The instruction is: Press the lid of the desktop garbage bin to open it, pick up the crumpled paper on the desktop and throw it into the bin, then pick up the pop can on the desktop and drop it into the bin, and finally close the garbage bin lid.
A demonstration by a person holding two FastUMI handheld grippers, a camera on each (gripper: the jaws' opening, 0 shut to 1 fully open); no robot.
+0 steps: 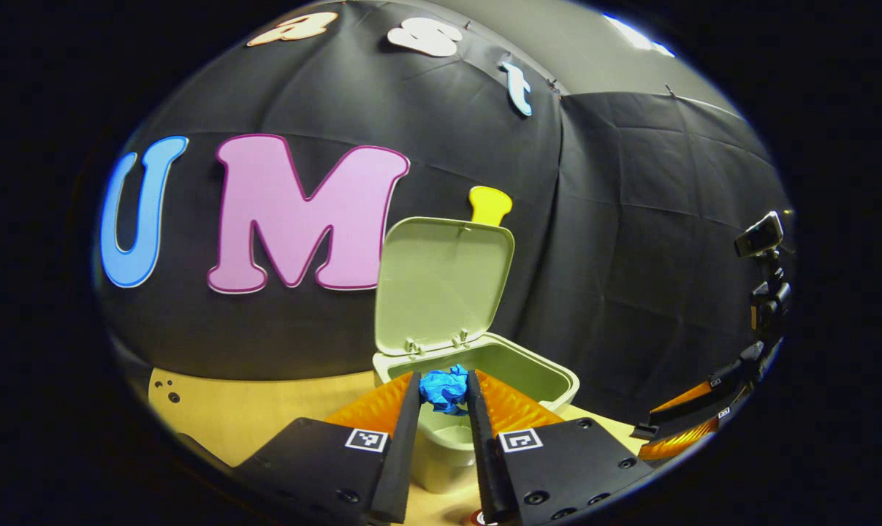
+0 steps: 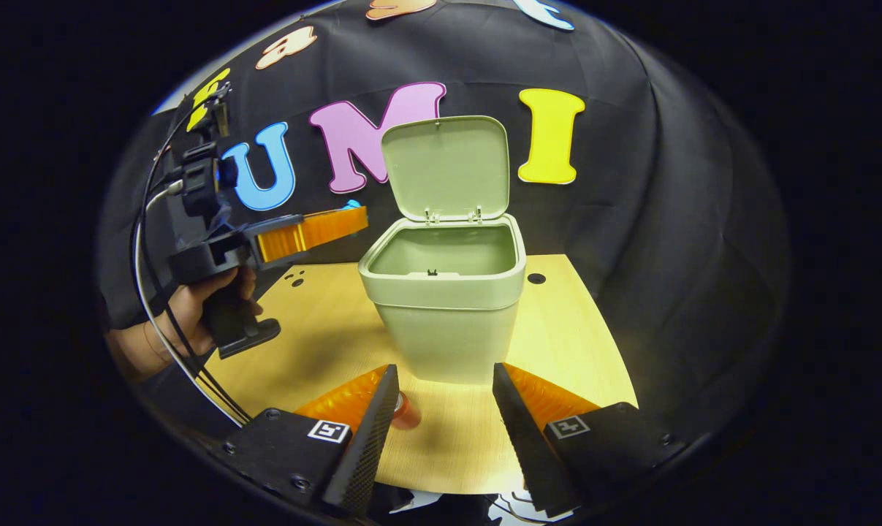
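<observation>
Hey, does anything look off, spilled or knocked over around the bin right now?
Nothing stands out. The bin stands upright on the table with its lid open, and the left tongs hold the blue crumpled paper near its rim.

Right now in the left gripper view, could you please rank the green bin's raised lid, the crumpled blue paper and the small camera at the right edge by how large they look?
1. Pale green plastic bin lid, upright.
2. Crumpled blue paper, between the left gripper jaws, enlarged by nearness.
3. Small dark camera; close to the paper in apparent size, so this order is unsure.
</observation>
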